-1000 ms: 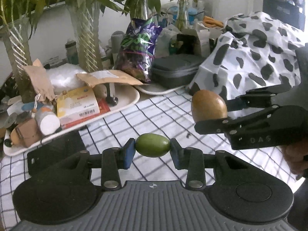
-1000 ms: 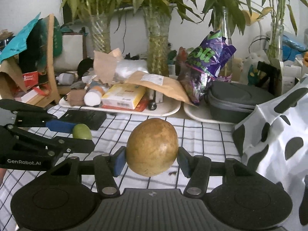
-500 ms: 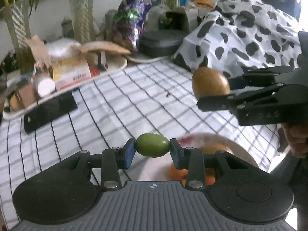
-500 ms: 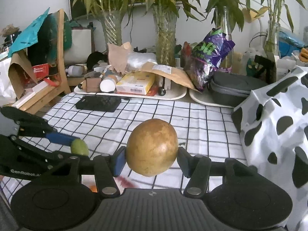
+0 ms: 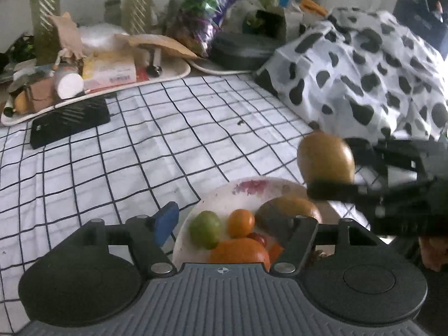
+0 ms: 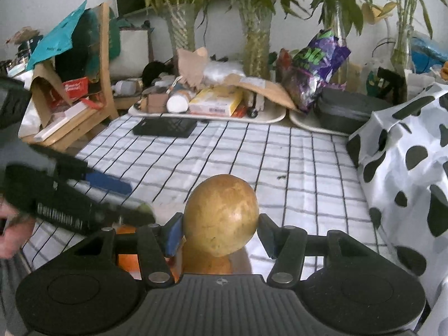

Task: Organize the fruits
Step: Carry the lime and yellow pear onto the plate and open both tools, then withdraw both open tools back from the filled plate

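Note:
A white plate point(image 5: 224, 198) at the near edge of the checked cloth holds a small green fruit point(image 5: 205, 228), a small orange fruit point(image 5: 240, 222), a bigger orange one point(image 5: 239, 252) and a brown fruit point(image 5: 285, 210). My left gripper point(image 5: 232, 224) hangs over the plate, its jaws opening, pads clear of the green fruit lying below them. My right gripper point(image 6: 221, 233) is shut on a large brown-yellow round fruit point(image 6: 221, 214), held just above the plate's right side; the same fruit point(image 5: 324, 159) shows in the left wrist view.
A black flat case point(image 5: 70, 120) lies on the checked cloth point(image 5: 140, 145). Behind it stand a cluttered tray point(image 5: 173, 74), vases with plants point(image 6: 254, 39) and a purple snack bag point(image 6: 316, 64). A cow-spotted cloth heap point(image 5: 364, 78) fills the right. A wooden rack point(image 6: 92, 84) is far left.
My left gripper moved back over the plate, opened, and let the green fruit drop onto it. My right gripper drew back toward the plate, still holding the brown fruit.

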